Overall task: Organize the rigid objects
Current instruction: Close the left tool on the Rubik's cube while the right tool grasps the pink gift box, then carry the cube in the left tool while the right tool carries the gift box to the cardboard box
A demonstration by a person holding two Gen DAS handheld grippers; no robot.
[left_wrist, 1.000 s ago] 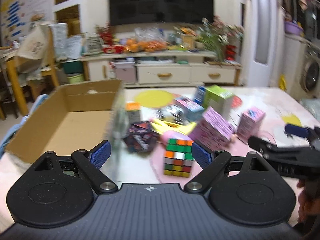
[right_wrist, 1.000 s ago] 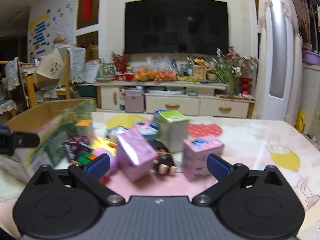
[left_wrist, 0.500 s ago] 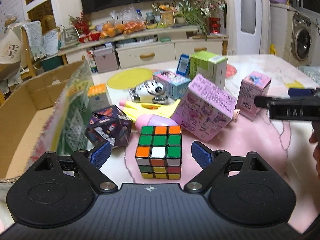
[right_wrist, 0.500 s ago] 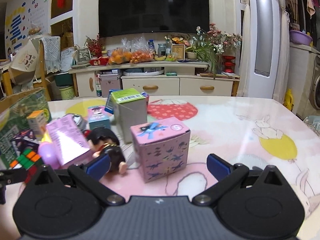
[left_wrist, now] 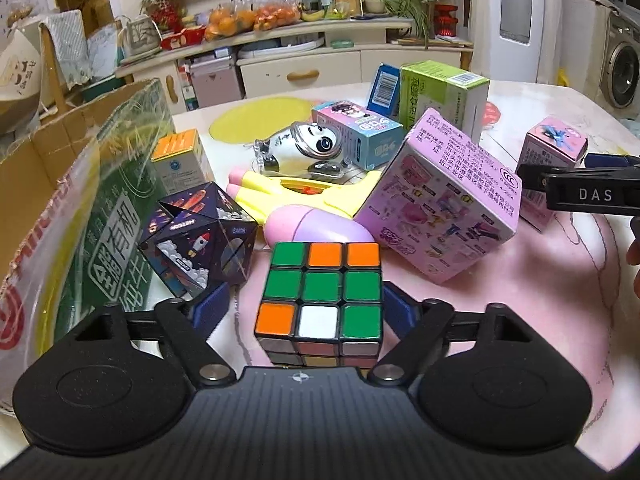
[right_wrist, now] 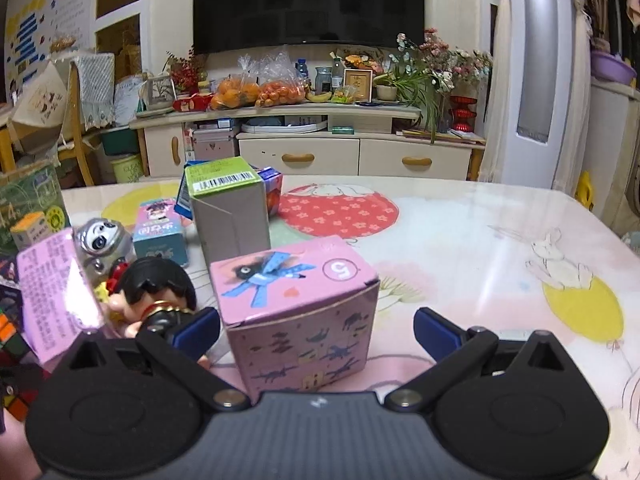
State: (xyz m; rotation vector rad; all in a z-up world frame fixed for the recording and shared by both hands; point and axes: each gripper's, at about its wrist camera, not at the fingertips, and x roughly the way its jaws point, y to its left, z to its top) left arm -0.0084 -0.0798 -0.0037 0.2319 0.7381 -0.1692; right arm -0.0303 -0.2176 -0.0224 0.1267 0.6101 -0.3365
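Sorting barely begun: left gripper (left_wrist: 306,310) closing around the cube (left_wrist: 319,296), not yet gripping; right gripper (right_wrist: 316,330) agape astride the pink box (right_wrist: 298,312); toys still crowd the table (right_wrist: 460,232).

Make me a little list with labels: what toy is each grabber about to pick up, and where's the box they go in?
left gripper: jaws have just been closing, around the puzzle cube, not yet pressing
right gripper: open, around the pink box marked 5
cardboard box: open, at the table's left edge
nearby: doll, purple egg
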